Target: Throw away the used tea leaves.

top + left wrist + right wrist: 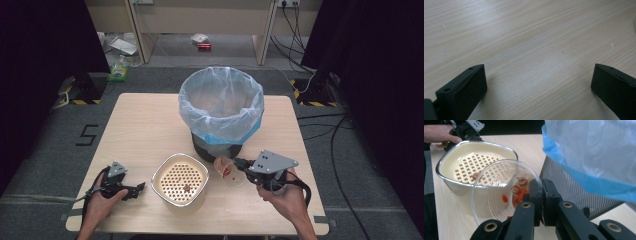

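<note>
Right claw [541, 195] clamped on the rim of a clear cup [501, 192] tipped on its side, mouth toward the strainer bowl [180, 180] just beside it. Left claw [536, 82] gapes, empty, over desk [529, 37].

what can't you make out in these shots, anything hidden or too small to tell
- Bottom of the bin: high view, the cloudy plastic liner hides what lies inside.
- Small brown bit in the strainer basket: high view, too small to identify.
- Red pieces in the clear cup: right gripper view, the right gripper's fingers cover part of them.
- Left gripper: both fingers cut off by the bottom edge.
</note>
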A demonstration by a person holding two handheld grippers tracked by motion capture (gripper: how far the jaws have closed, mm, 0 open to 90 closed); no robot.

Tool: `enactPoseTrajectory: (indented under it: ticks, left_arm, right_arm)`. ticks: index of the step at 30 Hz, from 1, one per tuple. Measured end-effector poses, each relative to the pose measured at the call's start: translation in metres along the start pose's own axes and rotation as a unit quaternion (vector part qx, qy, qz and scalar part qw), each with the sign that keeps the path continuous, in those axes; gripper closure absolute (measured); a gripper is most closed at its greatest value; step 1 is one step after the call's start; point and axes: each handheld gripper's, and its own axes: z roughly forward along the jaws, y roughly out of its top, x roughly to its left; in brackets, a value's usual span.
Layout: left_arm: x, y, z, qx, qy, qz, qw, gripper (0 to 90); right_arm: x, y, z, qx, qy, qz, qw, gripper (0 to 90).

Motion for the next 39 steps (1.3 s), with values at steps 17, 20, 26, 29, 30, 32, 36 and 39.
enactPoseTrajectory:
  ticks: [17,20,26,29,30,32,36,39]
  left_arm:
    - [0.000,0.000,0.000,0.000,0.000,0.000,1.0000,0.0]
    - [0.000,0.000,0.000,0.000,0.000,0.000,1.0000,0.0]
    - [0.000,0.000,0.000,0.000,0.000,0.000,1.0000,0.0]
    - [0.000,0.000,0.000,0.000,0.000,0.000,1.0000,0.0]
    - [0.000,0.000,0.000,0.000,0.000,0.000,1.0000,0.0]
    - [0.000,0.000,0.000,0.000,0.000,0.000,1.0000,0.0]
    - [0.000,0.000,0.000,0.000,0.000,0.000,1.0000,0.0]
    - [0.000,0.000,0.000,0.000,0.000,0.000,1.0000,0.0]
  right_arm:
    - [0.001,0.039,0.013,-0.022,0.012,-0.035,0.9991,87.9]
    - [0.004,0.047,0.021,-0.027,0.016,-0.042,0.9986,87.9]
    - [0.009,0.058,0.035,-0.041,0.021,-0.059,0.9972,87.9]
    - [0.015,0.066,0.048,-0.052,0.019,-0.077,0.9955,87.9]
    - [0.017,0.068,0.051,-0.056,0.020,-0.081,0.9950,87.9]
    - [0.021,0.070,0.059,-0.064,0.020,-0.095,0.9932,87.8]
    - [0.031,0.071,0.073,-0.076,0.005,-0.139,0.9873,87.9]
    - [0.038,0.070,0.080,-0.081,-0.009,-0.179,0.9804,87.8]
